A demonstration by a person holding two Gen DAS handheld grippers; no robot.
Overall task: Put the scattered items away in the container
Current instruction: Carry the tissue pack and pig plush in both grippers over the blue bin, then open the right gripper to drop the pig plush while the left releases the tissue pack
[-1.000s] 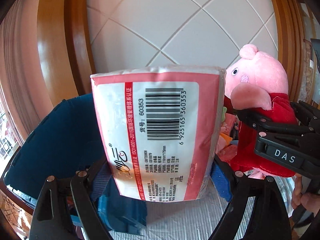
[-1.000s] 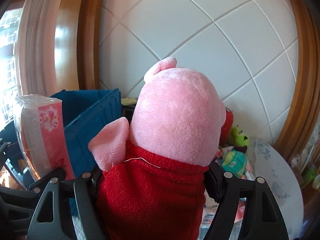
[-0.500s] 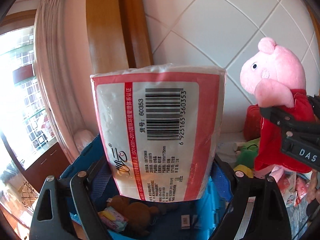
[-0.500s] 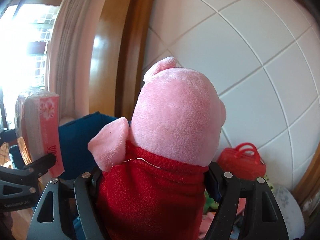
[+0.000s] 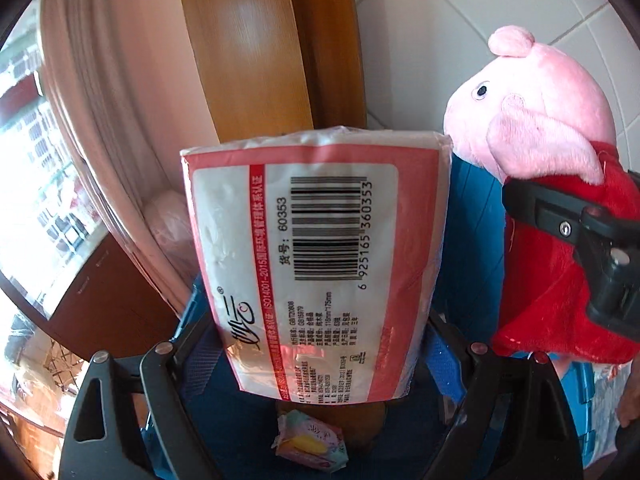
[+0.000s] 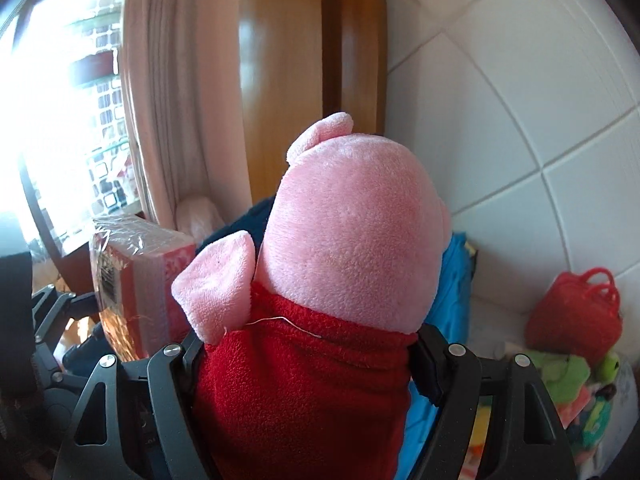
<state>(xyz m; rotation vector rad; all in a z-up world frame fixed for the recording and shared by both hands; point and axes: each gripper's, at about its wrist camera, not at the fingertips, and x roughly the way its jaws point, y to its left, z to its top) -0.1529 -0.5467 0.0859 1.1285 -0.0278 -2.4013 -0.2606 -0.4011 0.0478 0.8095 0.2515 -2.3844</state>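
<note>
Two grippers are up in the air, side by side, and each one holds something. The left gripper (image 5: 320, 344) squeezes a pink and white plastic-wrapped pack of tissues (image 5: 316, 256) by its lower sides. The pack stands upright between the black fingers, with its barcode label facing the camera. The right gripper (image 6: 308, 352) squeezes a soft pink pig toy in a red dress (image 6: 340, 248) around its red middle. The pig's head sticks up above the fingers, and one pink arm pokes out to the left.

From the left camera, the pig toy (image 5: 536, 152) is just to the right of the tissue pack, with its snout close to the pack's top corner. From the right camera, the tissue pack (image 6: 136, 284) is to the left of the pig.

Under and behind both things is a big blue plastic container (image 5: 472, 216). In the bottom of it, right below the tissue pack, lies a small pastel packet (image 5: 312, 444) next to something brown that is mostly hidden.

Off to the right, a red plastic basket with handles (image 6: 576, 312) sits by the white tiled wall (image 6: 520, 100), with a green plush toy (image 6: 568, 376) just in front of it. A pale curtain (image 6: 156, 100) hangs by the bright window on the left, beside a brown wooden frame (image 6: 280, 80).
</note>
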